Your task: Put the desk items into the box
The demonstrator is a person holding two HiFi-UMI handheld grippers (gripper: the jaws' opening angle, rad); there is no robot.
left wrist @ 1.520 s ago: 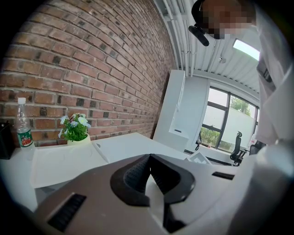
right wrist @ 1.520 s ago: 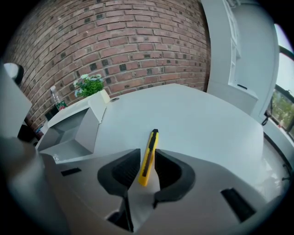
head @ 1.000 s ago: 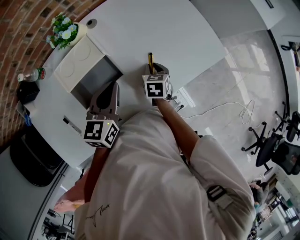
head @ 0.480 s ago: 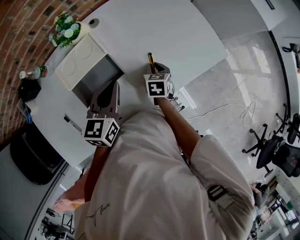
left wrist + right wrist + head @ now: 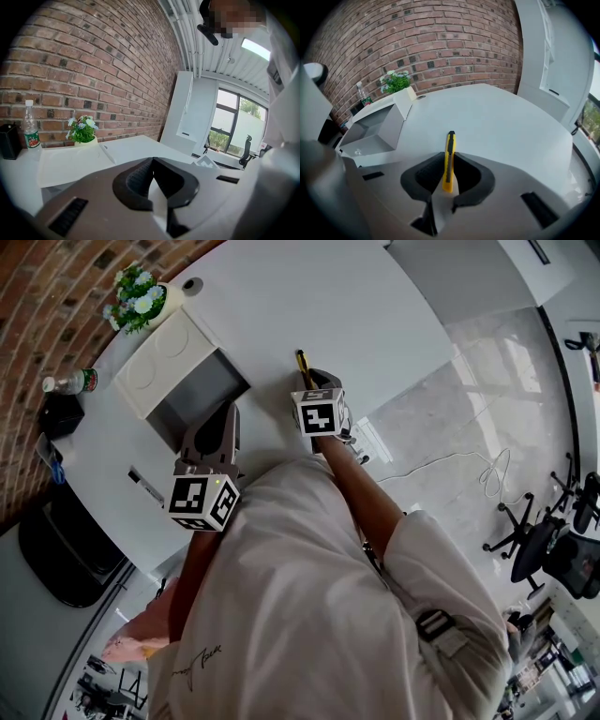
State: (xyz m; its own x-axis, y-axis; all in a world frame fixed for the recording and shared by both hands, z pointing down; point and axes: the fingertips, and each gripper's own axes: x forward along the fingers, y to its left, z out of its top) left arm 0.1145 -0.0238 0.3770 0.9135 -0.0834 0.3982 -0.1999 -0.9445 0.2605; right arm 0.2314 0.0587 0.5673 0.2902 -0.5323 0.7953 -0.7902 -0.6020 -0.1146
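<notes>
Carrying looks to be the step in hand. From above, the right tongs reach out over the white desk with a yellow box cutter sticking out past their tips. The left tongs hang near the open box, which sits to the left of the cutter and a little apart from it. A marker lies on the desk nearer the person, so I'd say there is more to pack after this. Looking along the left tongs, the jaws are together with nothing between them. Beyond them are the box's lid, a pot of flowers and a bottle by the brick wall. Looking along the right tongs, the jaws are closed on the cutter, pinching its near end so most of its length points away. Whether its far tip rests on the desk I cannot tell. The box stands off to the left, mouth up. To do this well, I'd lift straight up before swinging left, since a grip so near one end lets the cutter droop or twist. I'd hold the pinch until it is over the mouth, lower it inside, and only then let go. The empty left tongs could steady the box wall if it slides.
</notes>
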